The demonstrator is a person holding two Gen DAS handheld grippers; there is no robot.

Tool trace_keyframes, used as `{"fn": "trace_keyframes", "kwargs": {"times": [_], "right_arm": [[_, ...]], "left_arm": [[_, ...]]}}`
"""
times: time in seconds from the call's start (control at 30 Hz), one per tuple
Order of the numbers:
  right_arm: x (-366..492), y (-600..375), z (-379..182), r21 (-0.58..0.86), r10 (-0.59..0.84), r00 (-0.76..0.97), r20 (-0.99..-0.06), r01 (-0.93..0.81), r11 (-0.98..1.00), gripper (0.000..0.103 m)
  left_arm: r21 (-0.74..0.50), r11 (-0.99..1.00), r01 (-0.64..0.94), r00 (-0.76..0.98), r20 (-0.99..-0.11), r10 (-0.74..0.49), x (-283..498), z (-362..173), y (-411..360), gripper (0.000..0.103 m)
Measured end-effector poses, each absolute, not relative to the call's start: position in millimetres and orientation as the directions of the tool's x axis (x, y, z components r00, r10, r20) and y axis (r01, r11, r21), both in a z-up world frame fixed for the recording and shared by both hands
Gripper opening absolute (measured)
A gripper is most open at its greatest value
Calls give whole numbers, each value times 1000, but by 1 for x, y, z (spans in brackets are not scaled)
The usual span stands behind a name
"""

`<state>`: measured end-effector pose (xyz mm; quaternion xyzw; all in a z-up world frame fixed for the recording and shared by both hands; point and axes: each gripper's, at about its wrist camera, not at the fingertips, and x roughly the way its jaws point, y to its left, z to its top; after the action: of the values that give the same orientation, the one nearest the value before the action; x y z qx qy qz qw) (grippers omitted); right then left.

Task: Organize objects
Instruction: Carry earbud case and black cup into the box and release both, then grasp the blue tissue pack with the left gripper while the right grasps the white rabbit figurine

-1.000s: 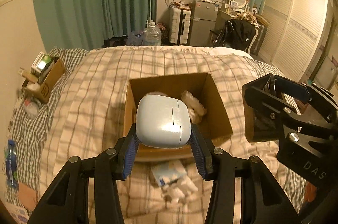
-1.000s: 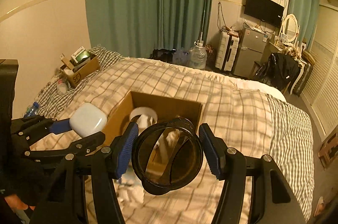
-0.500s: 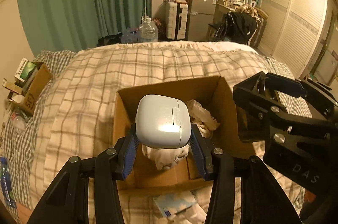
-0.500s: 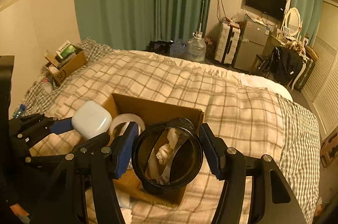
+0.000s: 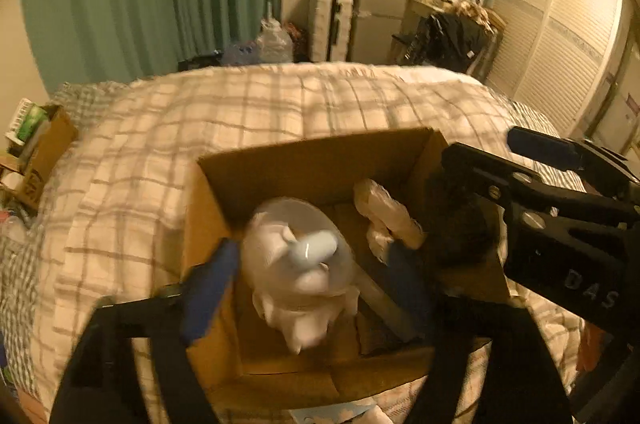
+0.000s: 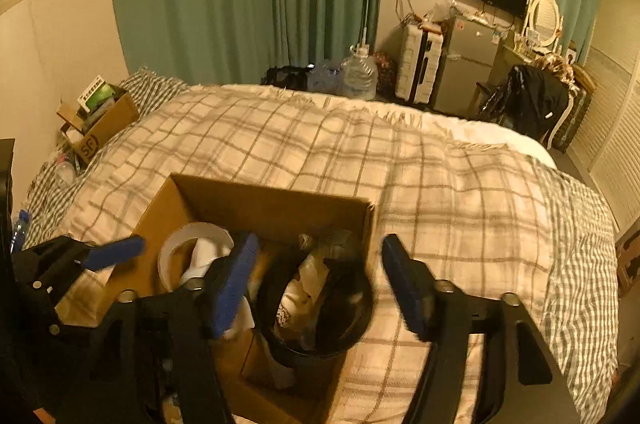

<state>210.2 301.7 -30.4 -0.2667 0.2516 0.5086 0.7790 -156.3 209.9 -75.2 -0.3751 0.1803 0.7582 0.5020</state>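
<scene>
An open cardboard box point(image 5: 320, 159) point(image 6: 260, 199) lies on the checked bed. Over it my left gripper point(image 5: 308, 288) has its jaws opening. The pale blue case point(image 5: 314, 248), blurred, is loose between them above white packing point(image 5: 300, 320) in the box. My right gripper point(image 6: 320, 284) is opening too. The dark round see-through container point(image 6: 320, 308) sits tilted between its blue pads point(image 6: 234, 280) with a gap on each side, over the box's right corner. A white tape roll point(image 6: 192, 248) lies in the box. Each gripper shows in the other's view, the right point(image 5: 560, 224) and the left point(image 6: 112, 252).
A smaller cardboard box point(image 6: 100, 123) of odds and ends stands at the bed's far left. A plastic bottle point(image 6: 18, 228) lies at the left edge. Behind the bed stand a water jug point(image 6: 360, 71), a suitcase point(image 6: 418, 67) and a chair with dark clothes point(image 6: 528, 103).
Both grippers came forward and down over the box. The left jaws spread and let the blue case go. The right jaws spread off the dark container, which has tipped.
</scene>
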Motion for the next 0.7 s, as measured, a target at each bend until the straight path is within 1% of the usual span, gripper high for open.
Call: {"fn": "trace_keyframes", "kwargs": {"times": [0.03,0.13,0.2,0.27,0.3,0.43,0.5,0.7], "right_arm": [[209,299,-27,-161,664,359,-656,-926,341,73],[203,289,-10,-163,677,365,-640,-924,345,75],[197,280,3,-164,685,370,-627,-923,348,77],[191,266,17,-166,698,373,-611,-923,348,80],[187,259,24,-167,703,376,-603,-922,349,81],[167,228,49,-184,721,390,-573,-918,350,83],[157,214,57,-190,726,390,-566,-919,345,84],[128,176,62,-208,730,388,-563,-921,329,87]], "left_arm": [[-100,-435,-895,-224,-743,630,-155,-71,207,89],[-87,-454,-887,-245,-745,620,-155,-58,196,90],[-79,-470,-879,-264,-739,619,-154,-47,184,92],[-76,-485,-871,-286,-723,628,-152,-34,170,97],[-76,-492,-867,-297,-715,633,-151,-29,164,98],[-77,-522,-849,-333,-689,644,-146,-4,133,100],[-78,-537,-840,-351,-676,648,-142,7,116,103],[-78,-557,-827,-374,-664,648,-135,13,72,103]]}}
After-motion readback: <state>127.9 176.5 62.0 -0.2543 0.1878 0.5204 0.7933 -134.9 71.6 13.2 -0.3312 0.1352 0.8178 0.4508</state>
